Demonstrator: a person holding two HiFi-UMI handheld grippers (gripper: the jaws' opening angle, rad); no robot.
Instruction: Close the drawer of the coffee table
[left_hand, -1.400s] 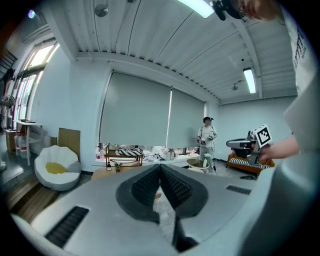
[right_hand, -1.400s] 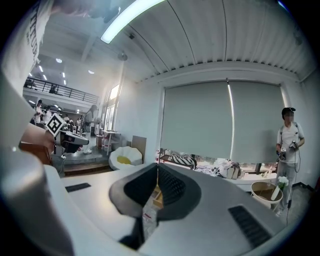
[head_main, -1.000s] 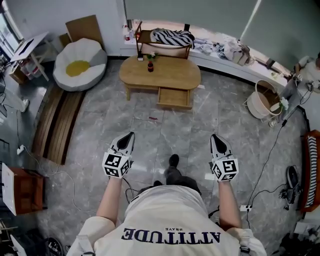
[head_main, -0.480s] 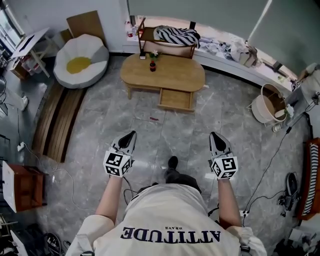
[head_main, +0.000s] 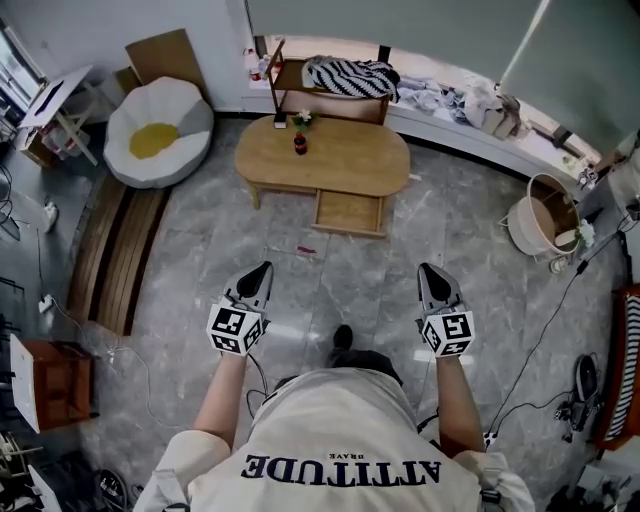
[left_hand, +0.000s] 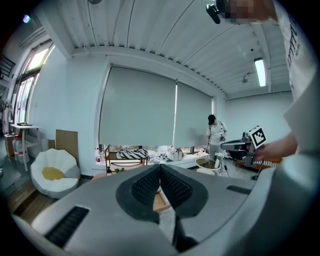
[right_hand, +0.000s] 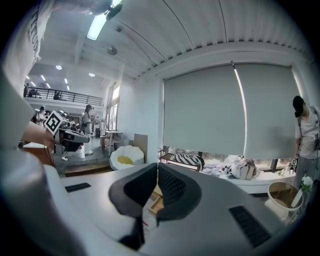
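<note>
An oval wooden coffee table (head_main: 350, 156) stands on the grey marble floor ahead of me. Its drawer (head_main: 349, 213) is pulled out toward me at the table's front right. A small dark bottle (head_main: 298, 144) stands on the tabletop. My left gripper (head_main: 260, 274) and right gripper (head_main: 431, 273) are held side by side over the floor, well short of the table, both shut with nothing between the jaws. In the left gripper view the jaws (left_hand: 160, 172) meet, with a sliver of the drawer behind them. The right gripper (right_hand: 158, 171) likewise hides most of the table.
A white and yellow egg-shaped seat (head_main: 157, 135) sits at the far left. A wooden rack with a striped cloth (head_main: 345, 77) stands behind the table. A round basket (head_main: 541, 215) is at the right. Cables trail along the right floor. A person (left_hand: 216, 136) stands by the window.
I have walked toward the coffee table: the floor has slid under me and the table and drawer sit slightly nearer. Both grippers keep their pose in front of me and stay shut.
</note>
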